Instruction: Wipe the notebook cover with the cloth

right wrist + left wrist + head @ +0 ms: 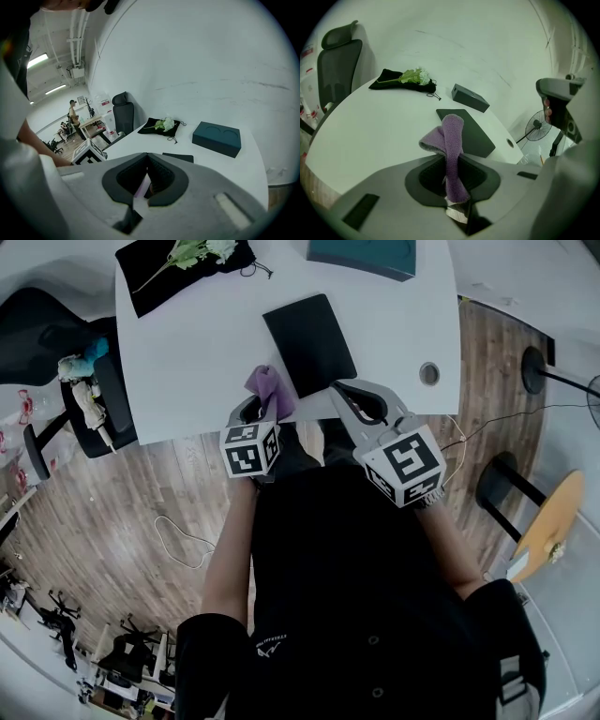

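Overhead, the black notebook [309,341] lies on the white table [187,362], my left gripper [260,407] and right gripper [354,397] at its near edge. Left gripper view: my jaws pinch the purple cloth [452,150], notebook just beyond it. Right gripper view: my jaws are pressed together, notebook farther off.

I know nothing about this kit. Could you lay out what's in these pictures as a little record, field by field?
Setting: white table, a person at its near edge
Left gripper: shut on the purple cloth, which stands up out of the jaws
Right gripper: jaws together, holding nothing, tips by the notebook's near corner
Notebook: black, closed, lying flat near the table's edge
Cloth on cover: not yet
Also on table: teal box, black pouch with flowers
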`<action>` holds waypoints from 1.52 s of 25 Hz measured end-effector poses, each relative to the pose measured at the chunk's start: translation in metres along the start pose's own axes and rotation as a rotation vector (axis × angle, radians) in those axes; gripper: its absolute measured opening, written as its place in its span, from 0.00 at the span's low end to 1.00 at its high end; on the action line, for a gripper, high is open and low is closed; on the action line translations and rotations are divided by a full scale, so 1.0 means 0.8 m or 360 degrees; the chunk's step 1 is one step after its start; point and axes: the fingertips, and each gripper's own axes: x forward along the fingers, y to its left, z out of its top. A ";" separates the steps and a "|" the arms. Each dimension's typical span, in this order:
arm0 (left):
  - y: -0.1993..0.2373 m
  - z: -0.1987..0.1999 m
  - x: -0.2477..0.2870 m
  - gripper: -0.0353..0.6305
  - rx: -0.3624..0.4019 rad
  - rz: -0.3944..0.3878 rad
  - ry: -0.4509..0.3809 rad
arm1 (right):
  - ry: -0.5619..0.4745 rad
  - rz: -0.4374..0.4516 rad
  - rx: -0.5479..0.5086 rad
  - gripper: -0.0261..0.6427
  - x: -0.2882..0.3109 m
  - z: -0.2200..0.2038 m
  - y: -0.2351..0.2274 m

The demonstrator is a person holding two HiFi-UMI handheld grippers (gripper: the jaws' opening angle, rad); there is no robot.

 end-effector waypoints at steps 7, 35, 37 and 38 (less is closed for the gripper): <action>-0.016 0.034 -0.054 0.16 0.0071 -0.0082 -0.0219 | -0.0012 -0.0009 0.0018 0.04 0.004 -0.004 0.010; -0.123 0.176 -0.174 0.16 0.0345 -0.0169 -0.0828 | -0.0294 -0.0139 -0.0001 0.04 -0.056 0.046 -0.023; -0.132 0.187 -0.182 0.16 0.0354 -0.0173 -0.0876 | -0.0334 -0.0146 -0.0020 0.04 -0.064 0.059 -0.027; -0.135 0.192 -0.186 0.16 0.0354 -0.0173 -0.0901 | -0.0355 -0.0147 -0.0031 0.04 -0.068 0.065 -0.028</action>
